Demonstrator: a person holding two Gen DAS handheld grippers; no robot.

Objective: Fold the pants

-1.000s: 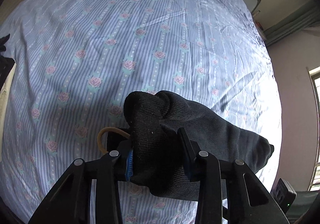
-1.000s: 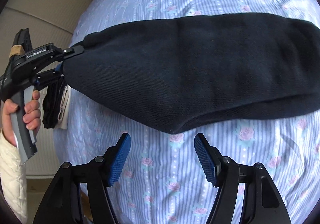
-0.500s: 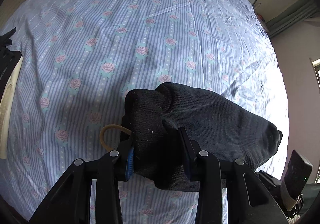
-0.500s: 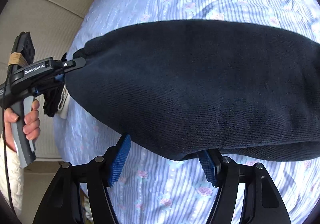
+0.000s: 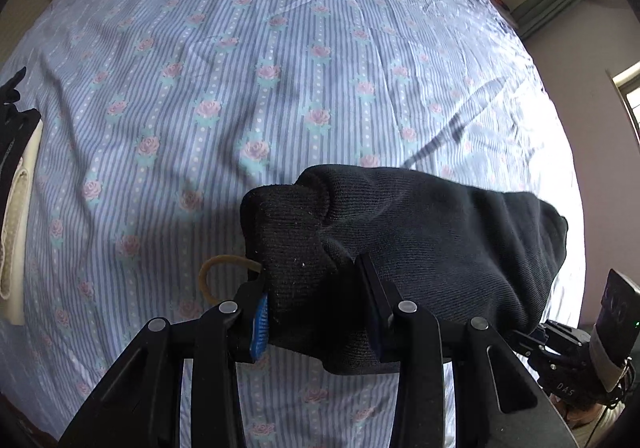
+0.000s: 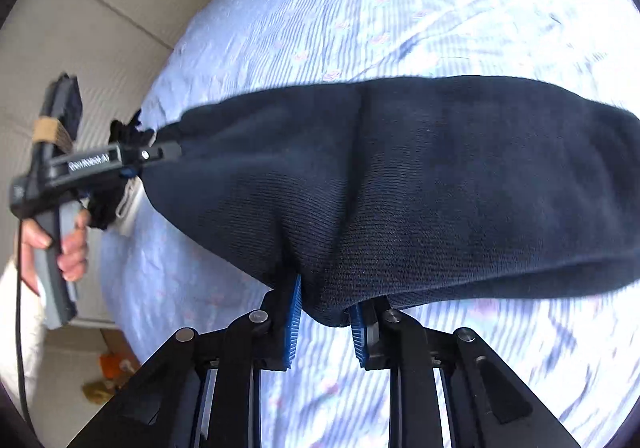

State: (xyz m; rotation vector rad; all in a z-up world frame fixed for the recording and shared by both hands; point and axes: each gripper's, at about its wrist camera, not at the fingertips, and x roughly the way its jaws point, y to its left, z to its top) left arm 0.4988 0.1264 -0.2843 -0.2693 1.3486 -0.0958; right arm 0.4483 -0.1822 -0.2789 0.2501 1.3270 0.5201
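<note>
Both tongs, left [image 5: 316, 308] and right [image 6: 324, 314], grip the black pants [image 6: 400, 175], stretched lengthwise between them above the bed [image 5: 240, 47].

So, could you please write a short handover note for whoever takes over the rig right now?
Left gripper: shut on one end of the black pants, a bunched fold clamped between its pads.
Right gripper: closed on the lower hanging edge of the same pants.
The pants hang stretched between the two grippers above the floral striped bedsheet; they appear already doubled lengthwise.
A separate pile of dark and cream clothes lies at the bed's edge.
Left to do: lay the pants flat on the sheet, finish the fold, then release both grippers.
</note>
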